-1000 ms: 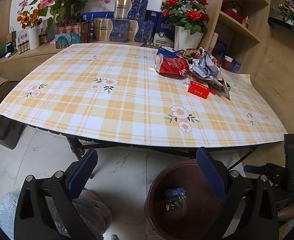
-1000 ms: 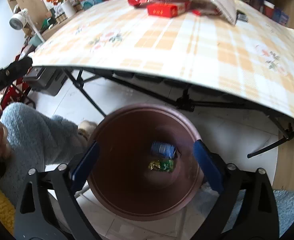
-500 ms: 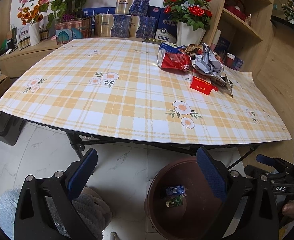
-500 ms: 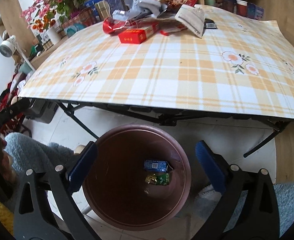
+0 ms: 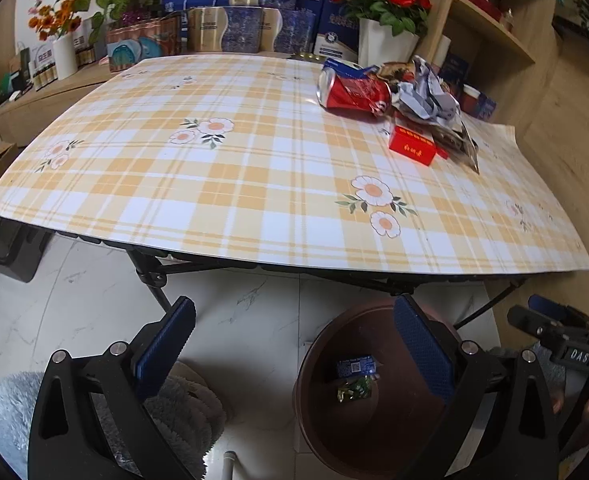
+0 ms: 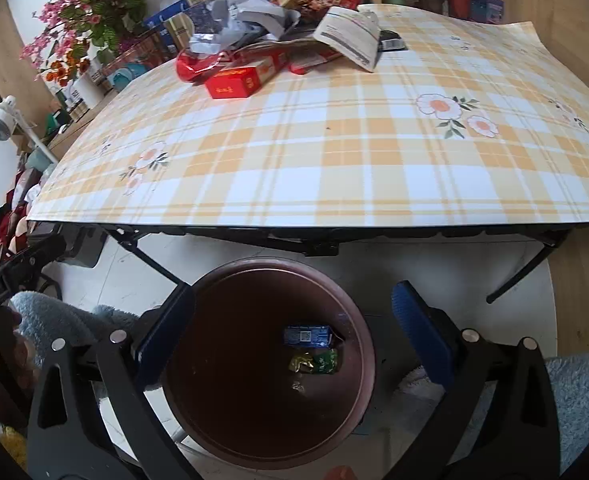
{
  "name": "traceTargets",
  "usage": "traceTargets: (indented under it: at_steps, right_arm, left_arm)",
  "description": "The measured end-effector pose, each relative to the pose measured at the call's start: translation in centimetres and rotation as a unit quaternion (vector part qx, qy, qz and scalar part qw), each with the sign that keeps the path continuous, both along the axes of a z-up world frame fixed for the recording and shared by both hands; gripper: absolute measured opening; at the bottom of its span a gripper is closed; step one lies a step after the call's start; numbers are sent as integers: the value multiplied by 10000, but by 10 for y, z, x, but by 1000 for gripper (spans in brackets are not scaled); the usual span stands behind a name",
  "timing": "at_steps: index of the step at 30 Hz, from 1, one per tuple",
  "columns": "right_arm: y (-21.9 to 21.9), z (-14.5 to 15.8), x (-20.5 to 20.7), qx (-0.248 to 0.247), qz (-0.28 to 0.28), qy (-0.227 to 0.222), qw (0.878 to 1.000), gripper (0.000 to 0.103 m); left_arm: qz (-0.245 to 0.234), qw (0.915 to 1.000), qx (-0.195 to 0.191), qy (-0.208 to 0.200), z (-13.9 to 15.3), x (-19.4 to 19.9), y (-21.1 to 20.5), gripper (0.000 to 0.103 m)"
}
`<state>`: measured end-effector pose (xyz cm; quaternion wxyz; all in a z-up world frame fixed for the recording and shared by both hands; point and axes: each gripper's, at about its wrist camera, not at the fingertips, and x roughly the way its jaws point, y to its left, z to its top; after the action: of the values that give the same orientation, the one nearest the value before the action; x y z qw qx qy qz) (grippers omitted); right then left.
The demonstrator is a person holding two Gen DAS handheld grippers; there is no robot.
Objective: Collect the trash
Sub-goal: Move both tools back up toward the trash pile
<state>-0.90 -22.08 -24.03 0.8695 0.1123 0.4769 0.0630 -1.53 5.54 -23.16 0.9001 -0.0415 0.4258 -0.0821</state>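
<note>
Both claws empty over the floor, trash pile up and ahead on the table

The right gripper (image 6: 292, 330) hangs with jaws wide apart above the brown bin (image 6: 368, 344), which holds 2 wrappers; the left gripper (image 5: 294, 344) is equally spread. The red box (image 6: 240, 80) lies forward and left of the right claw, long axis slanting across its line, nearest edge of the heap and probably next.

bin (image 6: 364, 344) on floor below table's near edge | two wrappers (image 6: 314, 361) inside bin | can (image 5: 352, 94), box (image 5: 411, 146), crumpled paper (image 5: 426, 98) heaped at table's (image 5: 254, 184) far right | flower pots behind
</note>
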Motion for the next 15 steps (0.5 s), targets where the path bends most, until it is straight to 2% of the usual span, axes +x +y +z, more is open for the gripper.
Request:
traceTargets:
  at_steps: [4, 7, 12, 15]
  right_arm:
    - [-5, 4, 0, 131, -63, -85, 9999, 97]
    - [-16, 17, 3, 348, -133, -323, 9988, 97]
    - [-36, 37, 19, 480, -347, -551, 9967, 97]
    - [-51, 47, 32, 537, -515, -667, 9950, 97]
  left_arm:
    - [-39, 10000, 88, 5, 2, 1, -4, 97]
    - [-32, 9999, 106, 77, 4, 6, -5, 97]
    - [-67, 9995, -257, 176, 18, 25, -8, 97]
    - [-241, 9986, -467, 99, 34, 44, -21, 97]
